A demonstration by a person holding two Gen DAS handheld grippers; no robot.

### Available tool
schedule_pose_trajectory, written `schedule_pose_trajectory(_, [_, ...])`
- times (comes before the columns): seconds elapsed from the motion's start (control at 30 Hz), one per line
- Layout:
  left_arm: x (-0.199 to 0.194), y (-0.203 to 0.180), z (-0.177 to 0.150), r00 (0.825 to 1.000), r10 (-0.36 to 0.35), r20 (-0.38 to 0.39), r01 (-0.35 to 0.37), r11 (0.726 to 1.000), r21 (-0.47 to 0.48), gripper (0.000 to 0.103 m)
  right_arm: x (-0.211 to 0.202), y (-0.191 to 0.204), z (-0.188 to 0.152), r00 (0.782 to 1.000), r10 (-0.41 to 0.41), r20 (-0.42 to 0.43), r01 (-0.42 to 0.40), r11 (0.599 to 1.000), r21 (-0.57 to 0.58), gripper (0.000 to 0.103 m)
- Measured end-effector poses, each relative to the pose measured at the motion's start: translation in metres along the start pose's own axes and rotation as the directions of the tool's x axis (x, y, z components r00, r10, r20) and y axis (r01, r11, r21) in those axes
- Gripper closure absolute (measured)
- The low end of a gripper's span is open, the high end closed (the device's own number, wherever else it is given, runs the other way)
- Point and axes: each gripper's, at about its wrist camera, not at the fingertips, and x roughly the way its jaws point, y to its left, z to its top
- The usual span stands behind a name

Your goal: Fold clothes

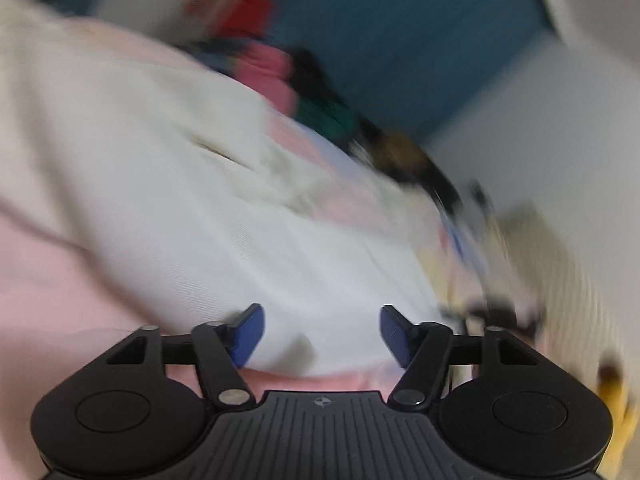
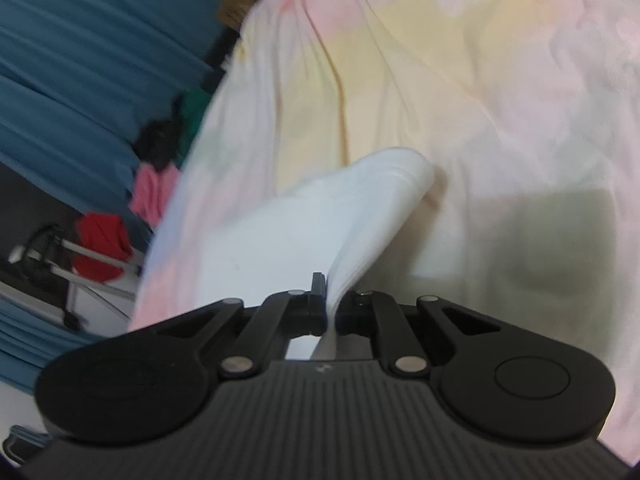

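White garment (image 1: 248,216) lies spread on the pastel bedsheet (image 2: 500,80), mid-fold. Right tongs (image 2: 329,300) pinch one raised edge; left tongs (image 1: 322,334) gape empty above the cloth, probably needing a matching edge next.

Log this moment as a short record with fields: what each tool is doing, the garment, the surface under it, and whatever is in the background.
left tool: open, blue pads apart, hovering over the white garment, nothing gripped
right tool: shut on a folded edge of the white garment
garment state: doubled over at the held end, rounded fold sticking forward
surface: pastel pink and yellow sheet
background: blue curtain; red, pink, green and dark clothes, blurred
image quality: left view motion-blurred
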Motion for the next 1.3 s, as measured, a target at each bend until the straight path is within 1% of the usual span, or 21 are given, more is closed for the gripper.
schedule_pose_trajectory(0.07, [-0.011, 0.032, 0.023, 0.994, 0.069, 0.082, -0.055, 0.985, -0.165, 0.022, -0.006, 0.008, 0.002, 0.998, 0.018, 0.057, -0.015, 0.998, -0.053, 0.097])
schedule_pose_trajectory(0.1, [-0.014, 0.052, 0.031, 0.986, 0.126, 0.108, -0.094, 0.960, -0.263, 0.022, -0.008, 0.011, 0.004, 0.996, 0.028, 0.086, -0.021, 0.997, -0.081, 0.097])
schedule_pose_trajectory(0.13, [-0.017, 0.074, 0.039, 0.974, 0.186, 0.126, -0.129, 0.924, -0.361, 0.022, -0.010, 0.014, 0.005, 0.993, 0.037, 0.116, -0.026, 0.995, -0.099, 0.097])
schedule_pose_trajectory(0.2, [-0.018, 0.117, 0.049, 0.943, 0.300, 0.146, -0.175, 0.817, -0.549, 0.022, -0.010, 0.014, 0.008, 0.986, 0.047, 0.158, -0.031, 0.995, -0.098, 0.097])
schedule_pose_trajectory(0.33, [-0.010, 0.174, 0.064, 0.917, 0.339, 0.208, -0.092, 0.689, -0.719, 0.024, -0.004, 0.008, 0.013, 0.982, 0.034, 0.188, -0.020, 0.997, -0.074, 0.097])
schedule_pose_trajectory(0.37, [-0.008, 0.180, 0.069, 0.920, 0.324, 0.221, -0.063, 0.677, -0.733, 0.024, -0.003, 0.007, 0.012, 0.982, 0.019, 0.188, -0.004, 0.997, -0.081, 0.097])
schedule_pose_trajectory(0.43, [-0.006, 0.183, 0.079, 0.915, 0.316, 0.250, -0.041, 0.689, -0.723, 0.026, 0.001, 0.006, 0.008, 0.984, 0.001, 0.180, 0.015, 0.996, -0.084, 0.097])
schedule_pose_trajectory(0.47, [-0.005, 0.183, 0.083, 0.910, 0.329, 0.253, -0.054, 0.698, -0.714, 0.033, 0.001, 0.003, 0.007, 0.985, -0.005, 0.175, 0.018, 0.997, -0.076, 0.097])
schedule_pose_trajectory(0.5, [-0.005, 0.184, 0.085, 0.905, 0.350, 0.241, -0.076, 0.693, -0.717, 0.044, 0.002, 0.002, 0.007, 0.986, -0.010, 0.169, 0.021, 0.997, -0.068, 0.097])
schedule_pose_trajectory(0.53, [-0.005, 0.185, 0.086, 0.900, 0.371, 0.228, -0.100, 0.684, -0.722, 0.051, 0.002, 0.001, 0.006, 0.986, -0.014, 0.166, 0.025, 0.998, -0.066, 0.097])
schedule_pose_trajectory(0.6, [-0.003, 0.185, 0.086, 0.896, 0.396, 0.201, -0.134, 0.673, -0.728, 0.082, 0.001, 0.001, 0.002, 0.986, -0.022, 0.167, 0.035, 0.997, -0.074, 0.097])
schedule_pose_trajectory(0.63, [-0.008, 0.187, 0.086, 0.898, 0.400, 0.186, -0.151, 0.675, -0.723, 0.088, 0.001, 0.003, 0.001, 0.985, -0.028, 0.169, 0.043, 0.996, -0.083, 0.097])
schedule_pose_trajectory(0.73, [-0.026, 0.187, 0.091, 0.898, 0.402, 0.177, -0.170, 0.690, -0.703, 0.091, 0.000, 0.008, -0.002, 0.984, -0.038, 0.176, 0.057, 0.992, -0.108, 0.097])
schedule_pose_trajectory(0.83, [-0.046, 0.168, 0.103, 0.876, 0.424, 0.229, -0.193, 0.745, -0.638, 0.096, -0.001, 0.010, -0.002, 0.983, -0.044, 0.179, 0.067, 0.990, -0.125, 0.097])
schedule_pose_trajectory(0.9, [-0.063, 0.149, 0.112, 0.850, 0.445, 0.282, -0.219, 0.785, -0.580, 0.097, -0.001, 0.010, -0.003, 0.983, -0.045, 0.179, 0.069, 0.989, -0.131, 0.097])
schedule_pose_trajectory(1.0, [-0.100, 0.125, 0.119, 0.826, 0.450, 0.341, -0.213, 0.808, -0.550, 0.098, -0.001, 0.009, -0.003, 0.983, -0.043, 0.176, 0.068, 0.988, -0.137, 0.097])
schedule_pose_trajectory(1.07, [-0.128, 0.113, 0.116, 0.816, 0.439, 0.375, -0.189, 0.817, -0.545, 0.098, 0.000, 0.008, -0.003, 0.985, -0.038, 0.168, 0.060, 0.990, -0.128, 0.097])
schedule_pose_trajectory(1.1, [-0.142, 0.107, 0.111, 0.807, 0.440, 0.395, -0.190, 0.825, -0.532, 0.098, -0.001, 0.007, -0.002, 0.986, -0.037, 0.164, 0.058, 0.991, -0.122, 0.097])
schedule_pose_trajectory(1.17, [-0.167, 0.102, 0.094, 0.798, 0.448, 0.404, -0.209, 0.833, -0.511, 0.098, 0.001, 0.011, -0.004, 0.987, -0.053, 0.154, 0.072, 0.990, -0.121, 0.097])
schedule_pose_trajectory(1.23, [-0.173, 0.106, 0.075, 0.798, 0.476, 0.369, -0.227, 0.806, -0.547, 0.098, 0.003, 0.015, -0.005, 0.987, -0.071, 0.144, 0.089, 0.988, -0.122, 0.097])
schedule_pose_trajectory(1.3, [-0.173, 0.123, 0.062, 0.816, 0.492, 0.304, -0.217, 0.748, -0.628, 0.098, 0.005, 0.019, -0.006, 0.987, -0.090, 0.133, 0.106, 0.987, -0.123, 0.097])
